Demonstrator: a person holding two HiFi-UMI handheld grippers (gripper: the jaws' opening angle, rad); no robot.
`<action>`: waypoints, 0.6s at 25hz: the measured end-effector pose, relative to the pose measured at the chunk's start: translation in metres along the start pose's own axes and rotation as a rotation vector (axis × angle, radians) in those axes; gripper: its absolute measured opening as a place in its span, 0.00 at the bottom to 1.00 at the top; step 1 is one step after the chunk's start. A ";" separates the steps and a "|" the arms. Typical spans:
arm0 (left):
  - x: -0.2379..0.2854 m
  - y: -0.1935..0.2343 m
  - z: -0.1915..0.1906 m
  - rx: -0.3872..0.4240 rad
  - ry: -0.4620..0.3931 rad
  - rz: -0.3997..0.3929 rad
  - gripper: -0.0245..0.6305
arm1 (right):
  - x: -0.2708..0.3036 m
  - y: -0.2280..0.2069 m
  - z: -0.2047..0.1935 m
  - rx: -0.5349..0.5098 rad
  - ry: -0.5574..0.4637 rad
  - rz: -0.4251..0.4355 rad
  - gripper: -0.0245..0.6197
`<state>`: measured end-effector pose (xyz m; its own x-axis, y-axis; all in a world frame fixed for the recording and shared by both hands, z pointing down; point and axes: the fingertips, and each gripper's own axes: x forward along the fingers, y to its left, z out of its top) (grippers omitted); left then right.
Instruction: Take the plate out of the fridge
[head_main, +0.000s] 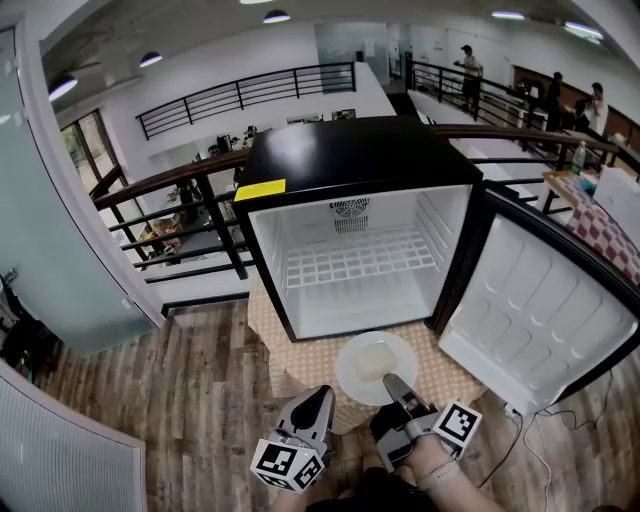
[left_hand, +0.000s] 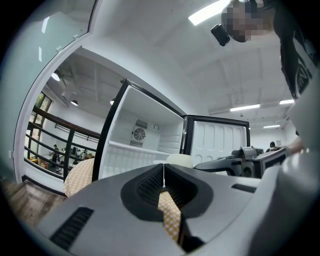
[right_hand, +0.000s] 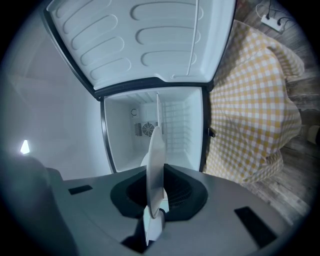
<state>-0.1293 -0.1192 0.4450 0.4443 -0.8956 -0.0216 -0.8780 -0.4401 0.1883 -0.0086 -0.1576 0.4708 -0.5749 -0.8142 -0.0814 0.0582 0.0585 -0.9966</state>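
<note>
White plate (head_main: 348, 382) is outside the open black fridge (head_main: 355, 160), just before its mouth, rim clamped in the right gripper (head_main: 393, 384); left gripper (head_main: 322, 396) alongside, jaws together, empty; yellow label (head_main: 260, 189) on the fridge's top front edge, print illegible.

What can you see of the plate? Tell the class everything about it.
The plate is round, white and glossy, like ceramic, and carries a pale block. It lies level just outside the open fridge, above the checked cloth. The right gripper is shut on its near rim.
</note>
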 end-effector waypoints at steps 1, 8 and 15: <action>-0.002 -0.001 0.000 0.000 0.000 -0.001 0.06 | -0.002 0.000 -0.001 0.001 -0.003 0.001 0.12; -0.016 -0.006 -0.003 -0.008 -0.002 0.002 0.06 | -0.017 -0.002 -0.008 0.005 -0.010 0.001 0.12; -0.029 -0.016 -0.002 -0.010 -0.008 -0.011 0.06 | -0.031 0.004 -0.016 0.002 -0.021 0.008 0.12</action>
<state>-0.1278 -0.0863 0.4446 0.4524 -0.8913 -0.0312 -0.8712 -0.4492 0.1980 -0.0035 -0.1228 0.4692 -0.5572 -0.8256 -0.0885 0.0643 0.0634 -0.9959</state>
